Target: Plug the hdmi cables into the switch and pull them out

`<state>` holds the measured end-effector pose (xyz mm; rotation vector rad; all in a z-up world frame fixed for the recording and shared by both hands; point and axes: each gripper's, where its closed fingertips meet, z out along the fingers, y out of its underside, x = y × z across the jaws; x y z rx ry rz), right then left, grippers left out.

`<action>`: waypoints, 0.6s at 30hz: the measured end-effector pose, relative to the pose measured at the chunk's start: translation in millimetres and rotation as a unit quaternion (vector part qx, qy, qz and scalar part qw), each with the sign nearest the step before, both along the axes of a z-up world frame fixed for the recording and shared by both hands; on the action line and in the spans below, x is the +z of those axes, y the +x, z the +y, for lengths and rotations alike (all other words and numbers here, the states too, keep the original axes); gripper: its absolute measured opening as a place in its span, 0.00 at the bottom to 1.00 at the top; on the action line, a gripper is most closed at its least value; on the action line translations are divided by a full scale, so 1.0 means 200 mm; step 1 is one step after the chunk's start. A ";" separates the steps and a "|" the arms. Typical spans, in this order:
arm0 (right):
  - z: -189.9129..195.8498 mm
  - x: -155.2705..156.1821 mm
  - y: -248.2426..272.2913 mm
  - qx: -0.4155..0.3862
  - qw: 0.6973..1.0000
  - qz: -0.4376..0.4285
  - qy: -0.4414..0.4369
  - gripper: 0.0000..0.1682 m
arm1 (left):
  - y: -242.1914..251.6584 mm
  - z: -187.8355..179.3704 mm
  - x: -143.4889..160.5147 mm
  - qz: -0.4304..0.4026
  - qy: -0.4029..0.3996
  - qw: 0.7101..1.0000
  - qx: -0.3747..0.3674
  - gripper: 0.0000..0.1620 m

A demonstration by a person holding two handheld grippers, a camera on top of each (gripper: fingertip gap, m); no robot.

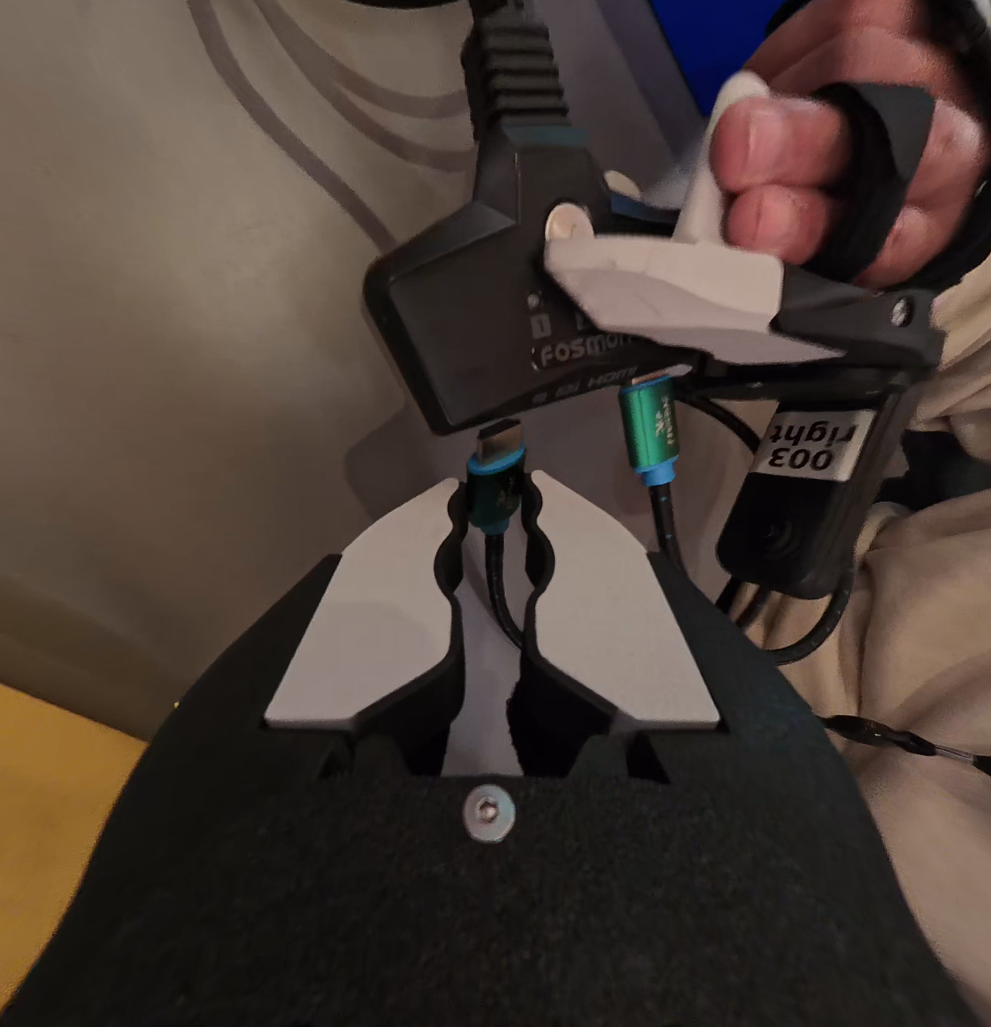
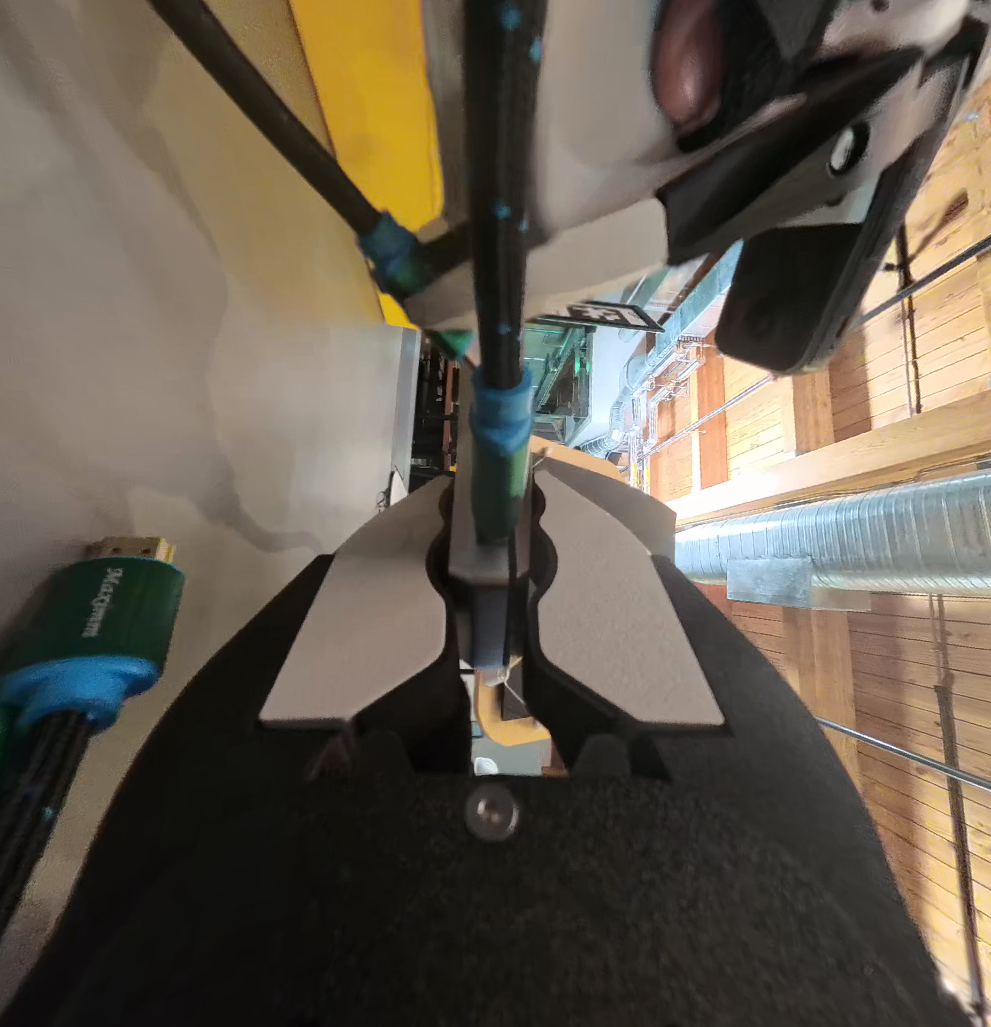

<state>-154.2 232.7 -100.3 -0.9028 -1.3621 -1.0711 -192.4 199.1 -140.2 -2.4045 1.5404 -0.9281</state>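
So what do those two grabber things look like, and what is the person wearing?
Both look alike. The left gripper has a rough black body with a silver screw and two pale grey fingers with wavy black inner edges. The right gripper matches it; from the left wrist view it carries a small black camera with a white sticker. The person wears a cream sleeve.

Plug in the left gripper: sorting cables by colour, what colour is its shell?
Green shell with blue collars, clearest in the left wrist view.
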 end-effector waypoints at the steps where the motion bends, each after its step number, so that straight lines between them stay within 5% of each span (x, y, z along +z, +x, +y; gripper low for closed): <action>1: 0.00 0.00 0.01 0.003 1.000 0.010 -0.007 0.13 | 0.00 -0.01 -0.04 -0.001 0.015 1.000 -0.012 0.11; 8: 0.05 0.03 0.13 -0.016 0.994 0.103 -0.045 0.13 | 0.02 0.02 -0.23 -0.031 0.239 0.970 -0.021 0.10; 11: 0.07 0.04 0.17 -0.018 0.986 0.155 -0.066 0.13 | -0.02 0.01 -0.14 -0.046 0.364 0.929 -0.050 0.24; 14: 0.08 0.05 0.19 -0.016 0.982 0.173 -0.069 0.13 | -0.04 0.01 -0.06 -0.034 0.505 0.858 -0.095 0.26; 18: 0.07 0.04 0.18 -0.014 0.984 0.164 -0.067 0.13 | -0.02 -0.01 -0.14 0.005 0.529 0.836 -0.145 0.27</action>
